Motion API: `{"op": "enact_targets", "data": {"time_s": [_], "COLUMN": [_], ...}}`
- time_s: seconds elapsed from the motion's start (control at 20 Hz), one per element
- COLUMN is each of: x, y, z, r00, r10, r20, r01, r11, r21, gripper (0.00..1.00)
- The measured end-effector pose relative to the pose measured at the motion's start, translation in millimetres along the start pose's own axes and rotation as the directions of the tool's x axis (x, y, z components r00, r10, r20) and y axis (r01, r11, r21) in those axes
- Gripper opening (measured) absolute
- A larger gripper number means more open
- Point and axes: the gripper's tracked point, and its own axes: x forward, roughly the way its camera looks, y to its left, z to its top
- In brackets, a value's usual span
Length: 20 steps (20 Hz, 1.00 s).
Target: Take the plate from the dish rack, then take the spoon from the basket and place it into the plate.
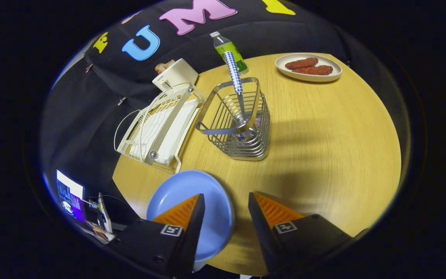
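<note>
Round pale-wood tabletop (323,147) carries the blue round plate (180,193) flat at its near edge beside the white wire dish rack (153,128), apparently set ready for the blue-checked-handled metal spoon (235,83) upright in the steel wire basket (238,124), while the gripper (226,205) hovers with fingers apart, holding nothing.

A staged recording booth set up as a kitchen corner.
Black cloth walls (91,112) close in a round wooden table (323,147) laid with a dish rack (157,128), wire cutlery basket (242,128), toaster (174,75) and plates, and a lit monitor (70,195) stands beside it.
</note>
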Motion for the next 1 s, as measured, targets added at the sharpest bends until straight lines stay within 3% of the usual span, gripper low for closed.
{"op": "enact_targets", "data": {"time_s": [0.05, 0.15, 0.45, 0.65, 0.9, 1.0], "x": [-5.9, -17.5, -51.1, -42.3, -9.5, 11.2], "y": [-1.2, 0.0, 24.7, 28.2, 6.9, -4.2], "z": [3.1, 17.6, 92.9, 147.4, 193.6, 201.3], "r00": [0.999, 0.993, 0.926, 0.88, 0.85, 0.857], "r10": [-0.007, -0.022, 0.001, 0.003, -0.065, -0.1], "r20": [0.035, 0.115, 0.378, 0.474, 0.523, 0.505], "r01": [0.008, 0.029, 0.09, 0.146, 0.202, 0.214], "r11": [1.0, 0.998, 0.97, 0.95, 0.957, 0.962], "r21": [-0.019, -0.06, -0.224, -0.277, -0.21, -0.172], "gripper": [0.86, 0.98, 0.98, 0.98, 0.98, 0.98]}}
